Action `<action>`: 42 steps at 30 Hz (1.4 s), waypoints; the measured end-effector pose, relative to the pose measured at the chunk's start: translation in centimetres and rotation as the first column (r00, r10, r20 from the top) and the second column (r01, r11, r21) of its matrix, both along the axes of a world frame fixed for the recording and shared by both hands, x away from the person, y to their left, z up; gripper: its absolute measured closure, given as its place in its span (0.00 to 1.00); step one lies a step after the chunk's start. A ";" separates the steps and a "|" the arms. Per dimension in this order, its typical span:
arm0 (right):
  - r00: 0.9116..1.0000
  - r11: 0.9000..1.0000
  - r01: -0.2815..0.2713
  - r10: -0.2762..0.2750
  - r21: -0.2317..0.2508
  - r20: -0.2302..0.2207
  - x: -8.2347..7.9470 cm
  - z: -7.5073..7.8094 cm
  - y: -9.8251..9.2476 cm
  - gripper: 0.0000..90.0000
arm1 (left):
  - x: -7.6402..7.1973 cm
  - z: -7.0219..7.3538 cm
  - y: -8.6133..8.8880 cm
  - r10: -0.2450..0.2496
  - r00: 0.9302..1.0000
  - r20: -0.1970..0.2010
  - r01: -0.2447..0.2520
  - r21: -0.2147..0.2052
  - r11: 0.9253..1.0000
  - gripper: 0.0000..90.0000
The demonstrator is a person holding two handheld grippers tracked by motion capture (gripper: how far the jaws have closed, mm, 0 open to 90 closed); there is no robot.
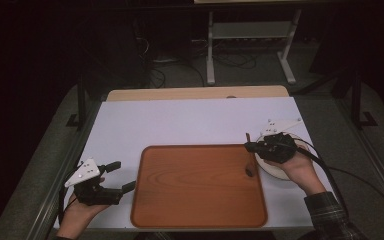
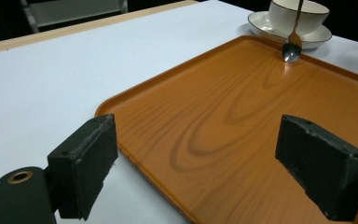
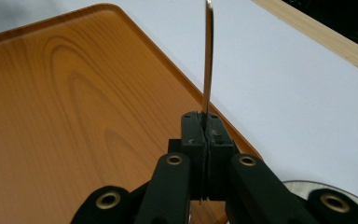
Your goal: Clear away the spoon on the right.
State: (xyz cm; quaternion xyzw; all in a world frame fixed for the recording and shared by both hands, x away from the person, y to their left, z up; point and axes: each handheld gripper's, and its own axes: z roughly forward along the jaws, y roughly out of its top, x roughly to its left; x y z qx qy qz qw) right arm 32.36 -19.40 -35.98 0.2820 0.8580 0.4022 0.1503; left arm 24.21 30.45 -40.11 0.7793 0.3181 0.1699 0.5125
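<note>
White table [image 1: 190, 120]: right tongs [image 3: 207, 125] pinch spoon [image 3: 208, 60].

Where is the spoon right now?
The spoon is held upright in the right gripper, its bowl hanging at the far right edge of the wooden tray. That puts it just in front of the cup and saucer.

tray [image 1: 198, 187] centred on table [image 1: 180, 120], cup [image 2: 298, 14] on saucer [image 2: 261, 21] right of it
</note>
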 end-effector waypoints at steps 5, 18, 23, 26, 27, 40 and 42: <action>1.000 1.000 -0.016 0.016 -0.008 -0.001 0.7 -0.1 1.0 0.98 | 0.0 0.0 0.0 0.001 1.000 0.000 -0.001 0.001 1.000 0.14; 0.998 0.997 -0.058 0.057 -0.043 -0.021 2.5 -0.9 3.6 0.98 | 0.0 0.0 0.0 -0.001 1.000 0.000 0.001 0.002 1.000 0.14; 0.997 0.995 -0.072 0.069 -0.067 -0.041 3.2 -1.4 4.7 0.98 | 0.0 0.0 0.0 -0.002 1.000 0.000 0.002 0.003 1.000 0.14; 0.995 0.993 -0.084 0.080 -0.080 -0.054 3.7 -1.8 5.4 0.98 | 0.0 -0.1 0.0 -0.001 1.000 0.000 0.001 0.002 1.000 0.14; 0.995 0.993 -0.083 0.078 -0.085 -0.060 3.8 -1.9 5.6 0.98 | 0.0 -0.1 0.0 -0.001 1.000 0.000 0.001 0.002 1.000 0.14; 0.988 0.980 -0.117 0.098 -0.160 -0.118 5.1 -4.1 7.8 0.98 | 0.0 -0.1 0.1 -0.003 1.000 0.000 0.003 0.006 1.000 0.14; 0.987 0.978 -0.119 0.097 -0.171 -0.129 5.3 -4.4 8.0 0.98 | 0.0 -0.1 0.0 -0.004 1.000 0.000 0.004 0.007 1.000 0.14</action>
